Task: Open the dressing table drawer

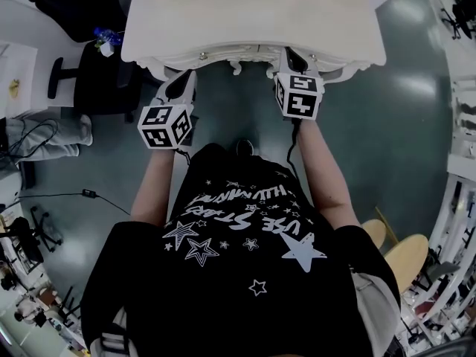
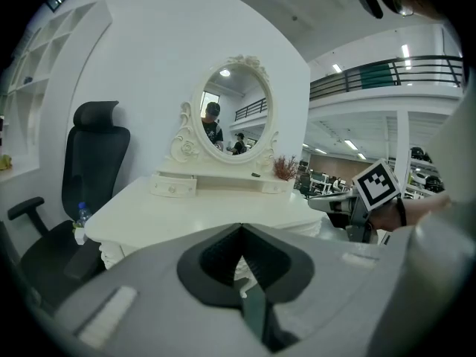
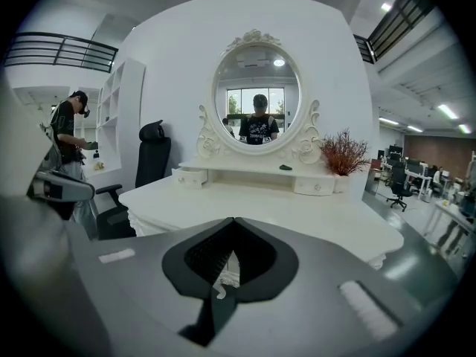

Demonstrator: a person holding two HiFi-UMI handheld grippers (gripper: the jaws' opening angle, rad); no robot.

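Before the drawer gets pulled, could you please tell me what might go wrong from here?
1. The left tool and right tool are both shut near the dressing table front; pushing on could bump its carved trim instead of gripping anything.
2. Reaching for the small right drawer might knock the red twig decoration beside it.

Black white-starred T-shirt (image 1: pixel 245 274); left gripper (image 1: pixel 184 80) and right gripper (image 1: pixel 291 56) carry black-white marker cubes (image 1: pixel 165 126)
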